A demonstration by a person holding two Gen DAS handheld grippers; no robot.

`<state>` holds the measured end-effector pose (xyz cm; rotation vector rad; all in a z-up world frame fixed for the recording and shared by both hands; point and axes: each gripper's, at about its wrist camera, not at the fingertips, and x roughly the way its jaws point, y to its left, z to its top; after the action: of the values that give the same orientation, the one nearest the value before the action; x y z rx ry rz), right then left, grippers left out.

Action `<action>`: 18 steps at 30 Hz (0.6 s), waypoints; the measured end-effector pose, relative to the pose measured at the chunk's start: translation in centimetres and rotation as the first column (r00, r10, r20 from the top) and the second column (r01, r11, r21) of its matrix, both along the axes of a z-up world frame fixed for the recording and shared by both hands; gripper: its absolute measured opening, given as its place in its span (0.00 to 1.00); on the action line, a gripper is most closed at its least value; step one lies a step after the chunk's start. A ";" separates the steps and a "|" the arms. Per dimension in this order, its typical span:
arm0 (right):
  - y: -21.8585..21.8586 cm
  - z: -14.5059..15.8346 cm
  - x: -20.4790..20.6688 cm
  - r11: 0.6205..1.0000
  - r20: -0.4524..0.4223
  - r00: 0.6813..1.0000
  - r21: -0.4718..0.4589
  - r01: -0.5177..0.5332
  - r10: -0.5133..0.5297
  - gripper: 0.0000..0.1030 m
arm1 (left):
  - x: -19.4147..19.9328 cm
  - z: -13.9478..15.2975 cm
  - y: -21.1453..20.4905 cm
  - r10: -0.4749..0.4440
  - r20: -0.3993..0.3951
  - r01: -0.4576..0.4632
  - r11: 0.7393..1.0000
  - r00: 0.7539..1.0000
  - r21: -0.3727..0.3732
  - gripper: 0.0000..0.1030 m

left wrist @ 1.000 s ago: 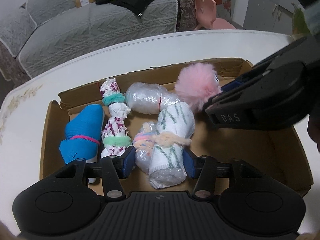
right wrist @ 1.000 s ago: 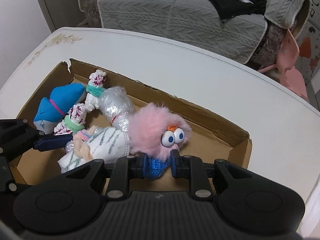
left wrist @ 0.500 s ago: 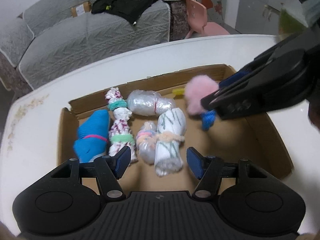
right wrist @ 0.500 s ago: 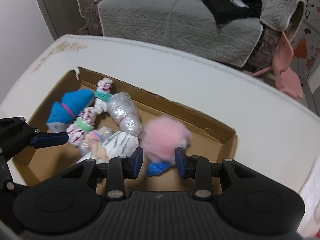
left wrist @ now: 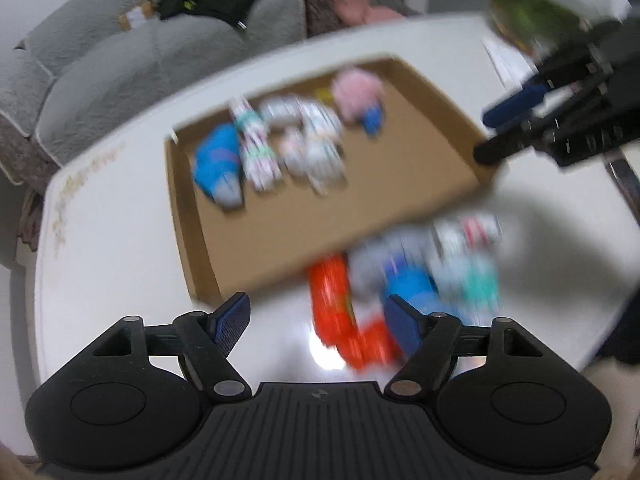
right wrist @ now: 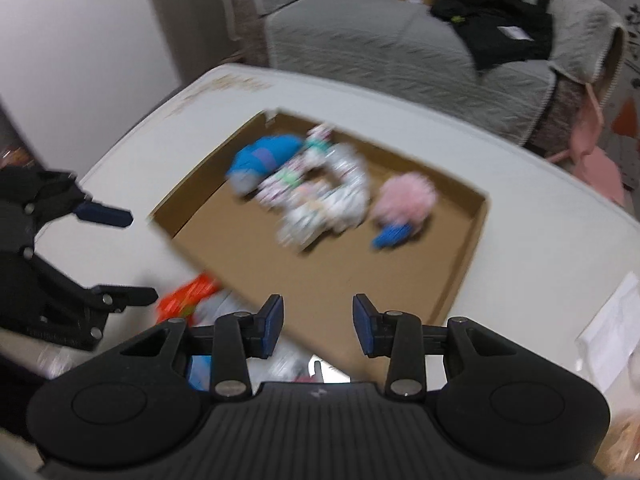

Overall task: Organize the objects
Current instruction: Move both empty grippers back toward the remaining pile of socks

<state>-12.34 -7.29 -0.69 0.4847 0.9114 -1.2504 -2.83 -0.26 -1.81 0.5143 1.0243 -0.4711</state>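
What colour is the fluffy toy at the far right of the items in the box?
Pink, with a blue part below it. The fluffy toy shows best in the right wrist view.

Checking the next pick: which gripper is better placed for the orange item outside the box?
Left, probably: the left gripper is open with the orange item showing between its fingers; the right gripper faces the cardboard box.
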 end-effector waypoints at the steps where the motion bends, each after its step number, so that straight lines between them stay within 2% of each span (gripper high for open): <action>1: 0.4 -0.7 -0.1 1.000 0.008 1.000 0.016 -0.011 0.011 0.34 | -0.9 -0.5 0.3 -0.011 -0.014 0.012 1.000 1.000 0.011 0.78; 4: 1.4 -2.7 -0.7 0.998 0.013 1.000 0.053 -0.027 0.027 0.34 | -3.0 -2.1 0.9 -0.024 -0.065 0.026 0.999 0.998 0.038 0.78; 9: 1.6 -6.0 -1.3 0.996 -0.014 0.999 0.080 -0.035 0.036 0.34 | -5.9 -4.7 1.3 -0.022 -0.093 0.029 0.997 0.995 0.075 0.78; 13: 1.6 -7.4 -0.8 0.995 -0.089 0.992 0.064 -0.080 0.085 0.33 | -6.4 -6.6 0.8 -0.016 -0.095 0.026 0.994 0.995 0.107 0.78; 18: 1.4 -9.0 -1.2 0.993 -0.146 0.983 0.071 -0.099 0.108 0.33 | -5.8 -7.3 1.0 0.003 -0.071 0.004 0.995 0.998 0.102 0.82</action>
<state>-13.59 -5.84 -9.65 0.3921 1.0920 -1.1775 -8.63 0.71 -9.10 0.5922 1.1203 -0.4413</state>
